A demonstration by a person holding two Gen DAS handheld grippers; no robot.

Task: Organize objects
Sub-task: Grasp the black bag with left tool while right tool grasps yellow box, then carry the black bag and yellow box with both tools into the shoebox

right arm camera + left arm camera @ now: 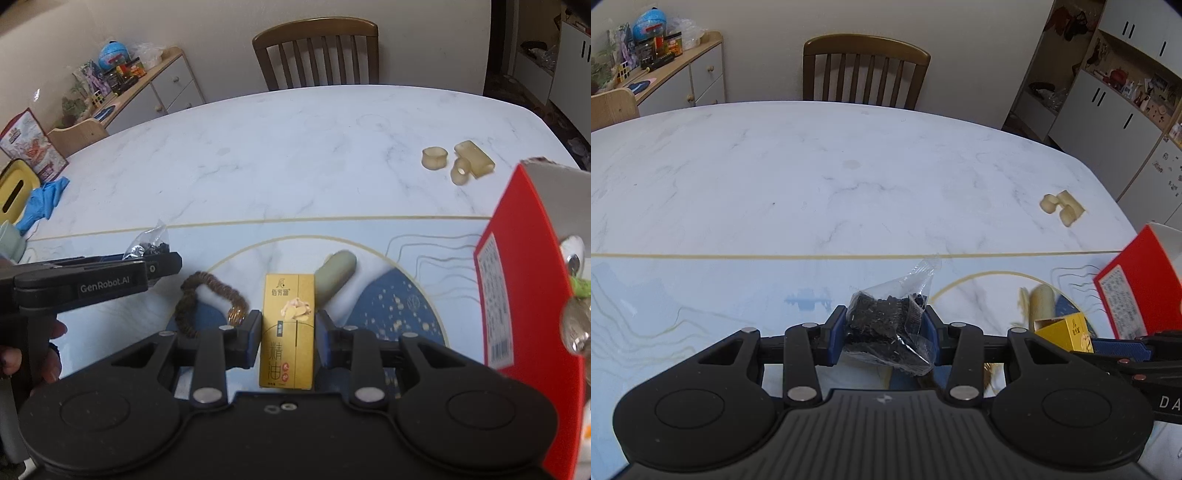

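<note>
Between the left gripper (882, 326) fingers, clamped mid-bulge, a light crinkly bag of black bits (886, 325) looks slippery; right gripper (288, 334) pinches the stiff yellow box (288, 332) flanks.

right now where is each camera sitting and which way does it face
Left wrist: on the left gripper, looking forward and down over the marble table toward the chair; its jaws clamp a clear bag of black bits.
Right wrist: on the right gripper, same heading; its jaws clamp a yellow box; fingers show lower left.
Shared: table, chair, red box, and the bag and yellow box.
</note>
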